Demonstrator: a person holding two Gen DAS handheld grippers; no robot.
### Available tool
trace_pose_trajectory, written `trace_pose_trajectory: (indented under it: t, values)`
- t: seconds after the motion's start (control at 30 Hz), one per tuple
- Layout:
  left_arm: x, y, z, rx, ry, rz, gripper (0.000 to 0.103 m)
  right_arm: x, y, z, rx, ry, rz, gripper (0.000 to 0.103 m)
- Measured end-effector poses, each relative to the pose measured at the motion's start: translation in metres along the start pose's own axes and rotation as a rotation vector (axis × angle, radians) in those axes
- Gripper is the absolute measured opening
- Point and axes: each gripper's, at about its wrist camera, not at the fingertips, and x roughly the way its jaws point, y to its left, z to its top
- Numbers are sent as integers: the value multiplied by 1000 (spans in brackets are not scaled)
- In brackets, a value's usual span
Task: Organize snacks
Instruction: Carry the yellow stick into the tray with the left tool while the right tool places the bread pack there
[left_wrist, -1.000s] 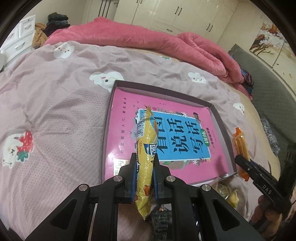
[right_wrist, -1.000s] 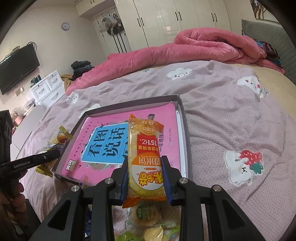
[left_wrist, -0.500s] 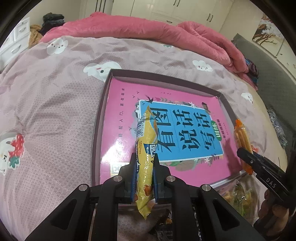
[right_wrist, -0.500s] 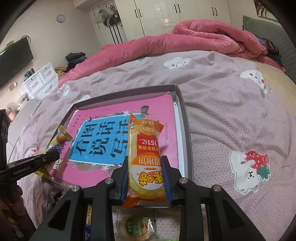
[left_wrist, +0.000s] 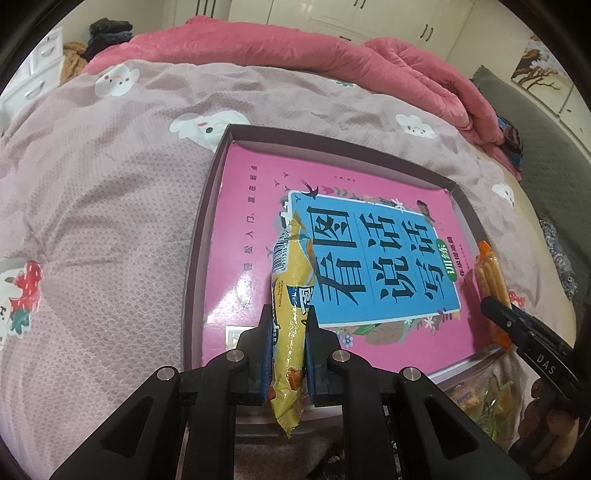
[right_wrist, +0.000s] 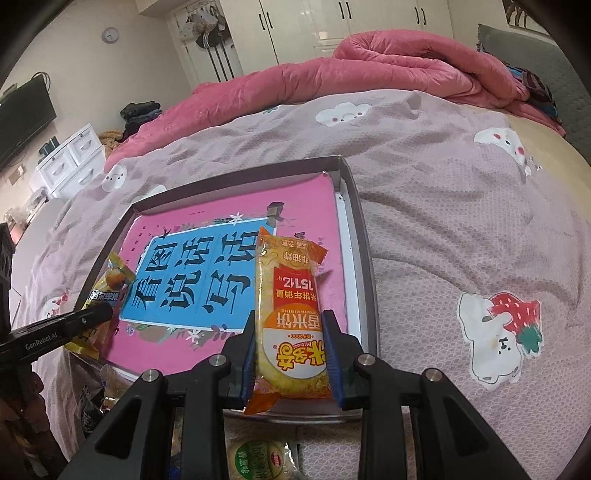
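We count two grippers: the left gripper (left_wrist: 287, 332) pinches one yellow packet (left_wrist: 290, 314); the right gripper (right_wrist: 290, 332) pinches one orange rice-cracker packet (right_wrist: 291, 317), over one tray (right_wrist: 365, 266).

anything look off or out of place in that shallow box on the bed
Yes: the shallow dark-rimmed box meant for snacks holds a large pink and blue book that nearly fills its floor. No snack lies in it yet; the rest looks orderly.
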Motion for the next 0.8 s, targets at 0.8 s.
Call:
trace_pose_trajectory:
  t: [0.8]
  values:
    - [-10, 3, 3, -10, -12, -3, 30, -16, -1, 5, 31, -38, 22, 41]
